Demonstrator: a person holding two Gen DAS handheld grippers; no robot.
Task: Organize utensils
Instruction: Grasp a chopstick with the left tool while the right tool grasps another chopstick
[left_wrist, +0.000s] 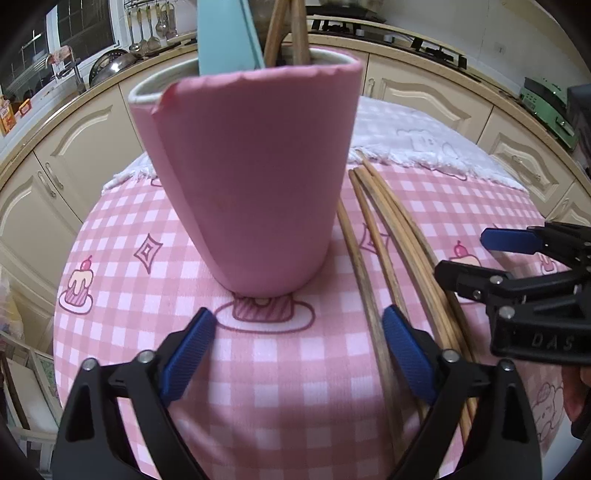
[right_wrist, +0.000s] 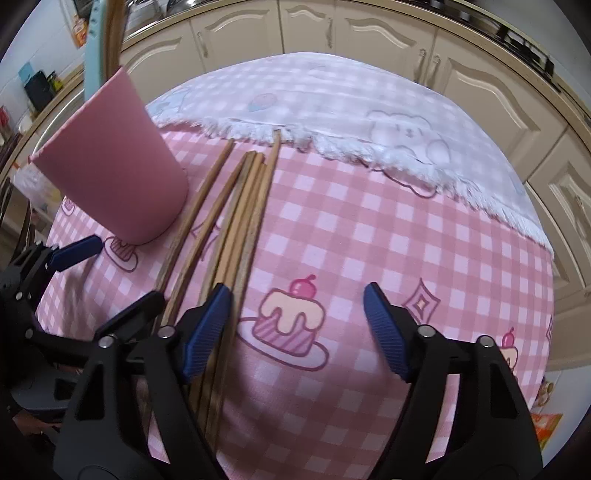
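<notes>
Left wrist view: our left tool (left_wrist: 299, 354) hangs open and empty with the pink holder (left_wrist: 251, 177) straight ahead of its tips and the loose chopsticks (left_wrist: 391, 258) just past its right finger; we judge a careless advance could tip the holder. Right wrist view: our right tool (right_wrist: 297, 332), also open and empty, overlaps the chopsticks (right_wrist: 236, 206) with its left finger, so closing here may scatter them across the worktop (right_wrist: 369, 229).

My left wrist view sits low and close facing the pink cup (left_wrist: 247, 177), my right looks down beside it, both sharing the chopsticks (right_wrist: 236, 206) and checked tablecloth (right_wrist: 369, 229).
</notes>
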